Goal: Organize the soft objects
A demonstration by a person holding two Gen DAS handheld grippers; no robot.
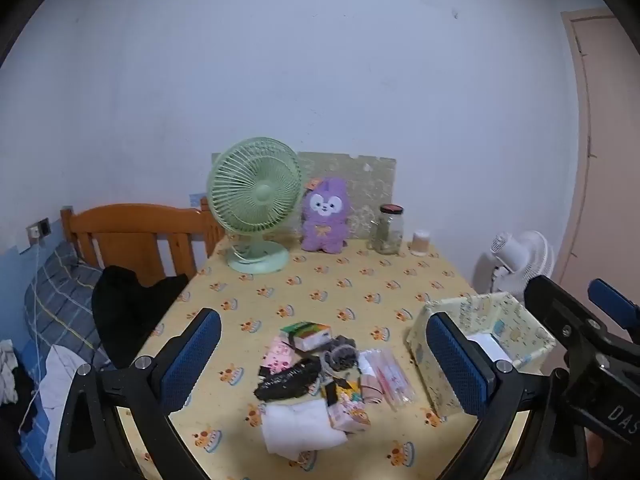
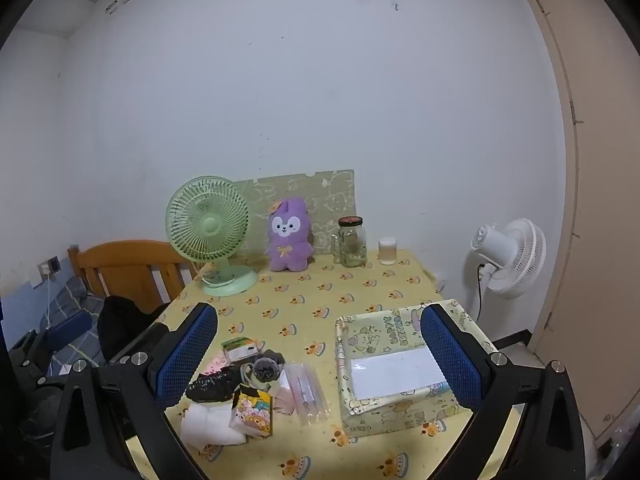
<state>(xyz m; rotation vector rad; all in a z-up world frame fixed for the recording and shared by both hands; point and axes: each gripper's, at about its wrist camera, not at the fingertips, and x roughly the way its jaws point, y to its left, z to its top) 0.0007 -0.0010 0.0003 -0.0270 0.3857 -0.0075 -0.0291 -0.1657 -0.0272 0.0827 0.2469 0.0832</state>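
Sorting looks unstarted: soft objects [image 2: 248, 392] lie heaped at lower centre on the tabletop [image 2: 360, 292], fabric box [image 2: 400, 372] nearly bare, left gripper [image 1: 324, 364] and right gripper [image 2: 320, 360] both spread apart, holding nothing.

Only the white letters "DAS" read clearly, on the right gripper [image 1: 612, 364] body.

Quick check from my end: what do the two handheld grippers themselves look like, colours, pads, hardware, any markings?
Both match. The left gripper and right gripper have black angular plastic frames with round silver bolts, and two fingers faced with blue, dot-textured pads. In the left wrist view the right gripper's black body shows white lettering, partly cut off, reading "DAS". No cables or sleeves are visible.
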